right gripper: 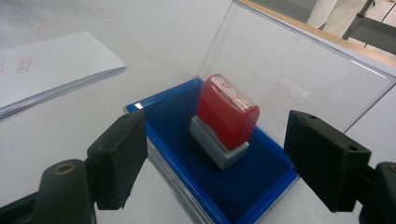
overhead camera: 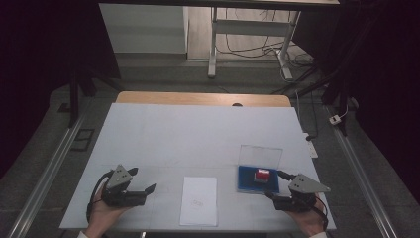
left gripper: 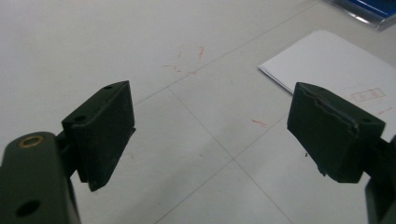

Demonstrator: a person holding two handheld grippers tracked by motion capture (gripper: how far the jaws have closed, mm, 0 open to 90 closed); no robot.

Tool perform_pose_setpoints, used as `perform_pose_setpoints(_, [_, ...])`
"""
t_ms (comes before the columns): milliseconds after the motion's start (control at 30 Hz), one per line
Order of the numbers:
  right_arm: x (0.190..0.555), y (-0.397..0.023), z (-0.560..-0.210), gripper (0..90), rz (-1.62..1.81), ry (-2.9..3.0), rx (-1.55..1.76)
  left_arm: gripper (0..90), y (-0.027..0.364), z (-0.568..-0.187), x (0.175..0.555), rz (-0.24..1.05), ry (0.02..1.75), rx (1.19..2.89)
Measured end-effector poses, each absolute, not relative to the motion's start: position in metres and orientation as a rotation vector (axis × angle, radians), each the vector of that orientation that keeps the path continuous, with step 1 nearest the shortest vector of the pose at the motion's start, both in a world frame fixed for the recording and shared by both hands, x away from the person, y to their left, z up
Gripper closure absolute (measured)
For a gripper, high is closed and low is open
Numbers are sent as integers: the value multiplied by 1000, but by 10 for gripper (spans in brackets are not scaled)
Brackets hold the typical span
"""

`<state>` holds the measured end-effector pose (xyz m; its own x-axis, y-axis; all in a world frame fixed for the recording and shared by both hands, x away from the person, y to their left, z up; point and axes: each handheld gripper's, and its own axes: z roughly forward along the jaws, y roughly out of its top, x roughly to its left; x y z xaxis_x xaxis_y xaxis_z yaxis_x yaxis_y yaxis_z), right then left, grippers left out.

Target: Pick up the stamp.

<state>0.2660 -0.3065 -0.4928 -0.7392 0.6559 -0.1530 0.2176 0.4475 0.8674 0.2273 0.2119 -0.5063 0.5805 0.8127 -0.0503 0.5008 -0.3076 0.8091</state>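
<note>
The right claw (right gripper: 215,154) stands wide open with nothing between its jaws, low over the worktop (overhead camera: 163,134) just short of the blue tray (right gripper: 261,205). On the tray's dark blue lining sits a red stamp (right gripper: 226,109) on a grey base, upright and slightly tilted, with the clear lid (right gripper: 299,79) raised behind it. Across the worktop the left claw (left gripper: 210,130) is also spread open and empty, held above the bare surface, with the sheet of white paper (left gripper: 327,65) lying just beyond it, between the two claws.
</note>
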Motion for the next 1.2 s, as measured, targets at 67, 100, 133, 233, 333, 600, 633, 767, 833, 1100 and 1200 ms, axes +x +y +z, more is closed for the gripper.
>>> perform_pose_setpoints(67, [267, -308, -493, 214, 1234, 2228, 736, 154, 211, -506, 227, 469, 1049, 1973])
perform_pose_setpoints(100, [268, -308, -494, 213, 1242, 2229, 739, 154, 210, -506, 226, 468, 1048, 1976])
perform_pose_setpoints(133, [268, -308, -494, 213, 1243, 2228, 743, 154, 209, -506, 226, 466, 1047, 1977])
perform_pose_setpoints(233, [269, -307, -494, 215, 1247, 2230, 744, 153, 207, -506, 224, 469, 1045, 1983])
perform_pose_setpoints(333, [268, -307, -493, 218, 1245, 2229, 740, 153, 207, -506, 224, 469, 1046, 1981])
perform_pose_setpoints(600, [269, -307, -494, 222, 1247, 2230, 750, 153, 208, -508, 224, 466, 1051, 1985])
perform_pose_setpoints(633, [270, -307, -494, 222, 1247, 2232, 752, 153, 207, -507, 224, 467, 1051, 1986])
perform_pose_setpoints(767, [269, -306, -493, 224, 1236, 2232, 751, 153, 206, -508, 224, 465, 1054, 1986])
perform_pose_setpoints(833, [269, -306, -493, 225, 1240, 2232, 751, 153, 205, -508, 223, 461, 1054, 1989])
perform_pose_setpoints(1100, [270, -306, -487, 228, 1241, 2229, 755, 153, 205, -510, 223, 464, 1062, 1997])
perform_pose_setpoints(1200, [272, -306, -482, 228, 1251, 2229, 751, 154, 204, -509, 222, 465, 1060, 1997])
